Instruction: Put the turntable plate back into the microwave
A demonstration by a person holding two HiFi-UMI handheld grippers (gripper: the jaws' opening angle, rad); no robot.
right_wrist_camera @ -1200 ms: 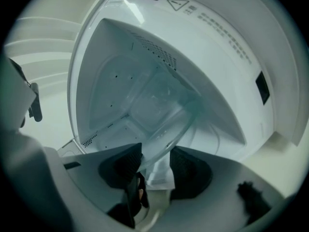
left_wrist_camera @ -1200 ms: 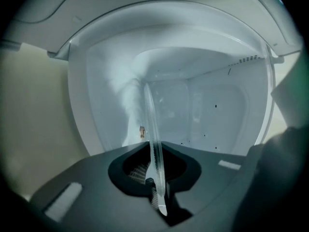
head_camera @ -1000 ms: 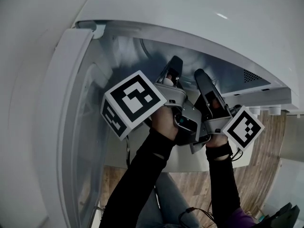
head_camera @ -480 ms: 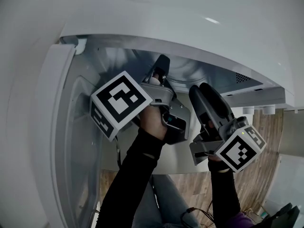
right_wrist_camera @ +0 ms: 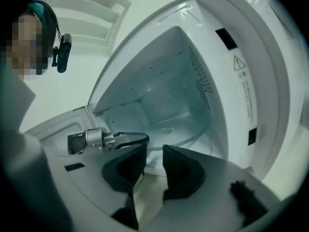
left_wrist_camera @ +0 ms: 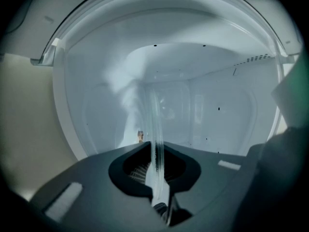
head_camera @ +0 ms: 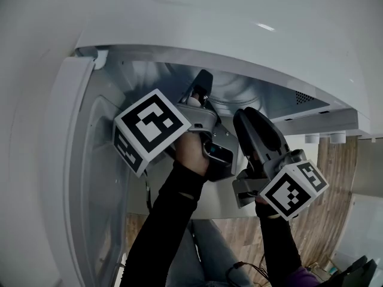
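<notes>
The glass plate (left_wrist_camera: 155, 129) is inside the microwave (head_camera: 239, 28), reaching from near the opening toward the back wall. In the right gripper view it lies low in the cavity and close to level. Whether it sits properly on its hub I cannot tell, since the glass is clear and the floor under it is hard to read.

The left gripper (left_wrist_camera: 155, 153) has its jaws closed narrow on the plate's near rim. The glass shows edge-on between them, running straight away from the camera. A little over a second ago that edge leaned to one side, so the plate has been levelled.

The bigger change is on the other side. The right gripper (right_wrist_camera: 153, 151) had the rim pinched a second ago, and now its jaws stand apart with nothing between them. It has also pulled back out of the opening. In the head view it sits lower and nearer the person than it did, while the left one reaches in past the open door (head_camera: 66, 160).

So one gripper alone now carries or steadies the plate. I judge the task to be near its end, with the plate in the cavity and one hold let go. What likely remains is to make sure the plate is seated flat, then open the left jaws and draw back without dragging the rim.
</notes>
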